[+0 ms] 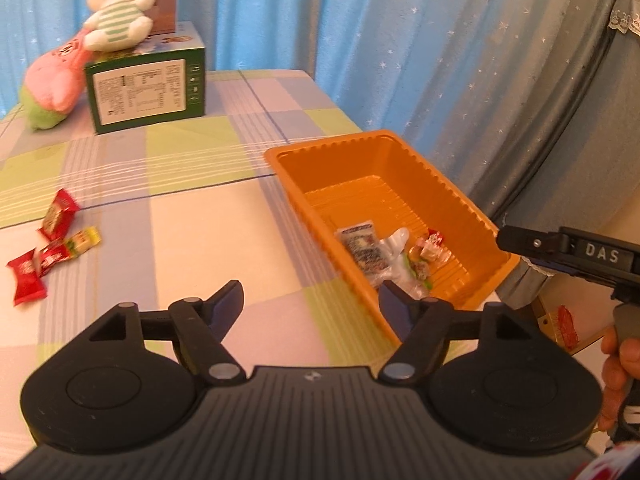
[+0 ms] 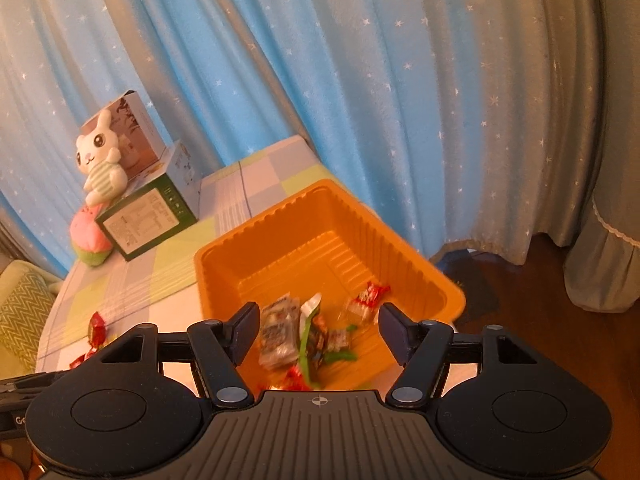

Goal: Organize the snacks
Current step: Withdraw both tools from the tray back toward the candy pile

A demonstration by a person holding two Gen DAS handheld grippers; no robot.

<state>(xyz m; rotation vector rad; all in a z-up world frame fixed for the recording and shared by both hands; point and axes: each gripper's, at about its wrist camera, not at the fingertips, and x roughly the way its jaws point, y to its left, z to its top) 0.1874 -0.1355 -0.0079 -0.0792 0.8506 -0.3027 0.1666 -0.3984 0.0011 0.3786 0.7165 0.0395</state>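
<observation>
An orange plastic tray (image 1: 436, 184) sits at the table's right edge and holds several wrapped snacks (image 1: 372, 252). It also shows in the right wrist view (image 2: 400, 248) with the snacks (image 2: 288, 328) inside. Several loose red and yellow-green snack packets (image 1: 52, 240) lie on the tablecloth at the left; a few show in the right wrist view (image 2: 96, 330). My left gripper (image 1: 312, 300) is open and empty above the table beside the tray. My right gripper (image 2: 316, 320) is open and empty over the tray's near end; its body (image 1: 576, 256) shows at the right of the left wrist view.
A green box (image 1: 148, 92) with a white bunny plush (image 1: 116, 8) on top and a pink plush (image 1: 52, 84) beside it stand at the table's far left. Blue star curtains (image 1: 400, 40) hang behind. The table edge drops off right of the tray to a wooden floor (image 2: 532, 320).
</observation>
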